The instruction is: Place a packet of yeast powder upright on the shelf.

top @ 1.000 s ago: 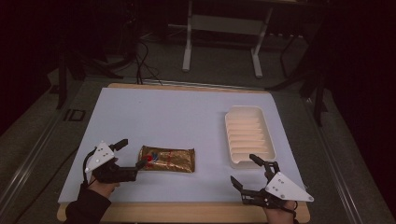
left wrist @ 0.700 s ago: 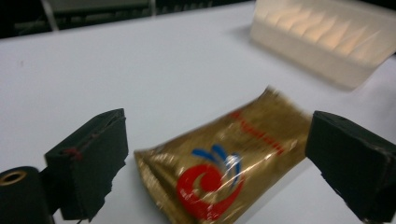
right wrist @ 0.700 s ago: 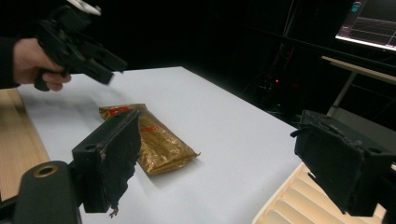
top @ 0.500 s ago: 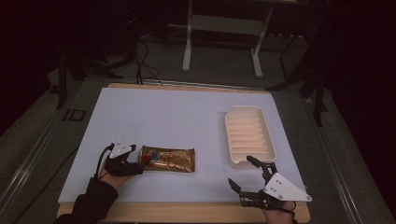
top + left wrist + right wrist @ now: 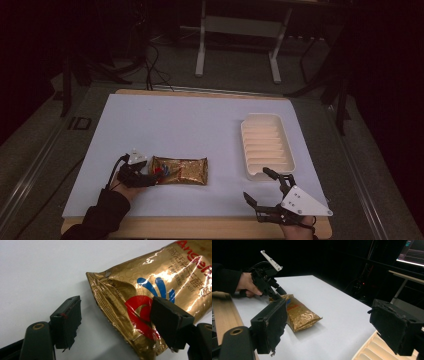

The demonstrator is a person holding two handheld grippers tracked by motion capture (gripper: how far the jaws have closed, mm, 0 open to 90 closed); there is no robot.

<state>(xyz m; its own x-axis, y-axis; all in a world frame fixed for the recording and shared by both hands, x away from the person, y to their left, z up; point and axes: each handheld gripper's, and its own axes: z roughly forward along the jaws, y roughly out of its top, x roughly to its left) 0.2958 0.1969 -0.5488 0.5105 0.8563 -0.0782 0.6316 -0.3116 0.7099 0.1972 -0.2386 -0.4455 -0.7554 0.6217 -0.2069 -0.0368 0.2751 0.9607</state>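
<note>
A gold foil packet [image 5: 181,170] with a red and blue logo lies flat on the white table sheet [image 5: 190,125], near the front left. My left gripper [image 5: 152,177] is low at the packet's left end. In the left gripper view its jaws straddle that end [image 5: 150,290]: one pad rests over the foil, the other stands off it on the bare sheet. The jaws have just been closing, with the packet's end between them. My right gripper [image 5: 256,183] is open and holds nothing at the front right. The right gripper view shows the packet [image 5: 299,312] and the left gripper [image 5: 274,291].
A cream ribbed tray [image 5: 245,135] sits at the right of the sheet, just beyond my right gripper, and its corner [image 5: 372,347] lies under the right jaws. The table's wooden front edge [image 5: 200,227] runs below both hands. Dark floor, cables and a stand lie behind.
My left gripper has come down and moved right onto the packet's left end, with its jaws narrower than before. The right gripper, packet and tray have kept their places.
</note>
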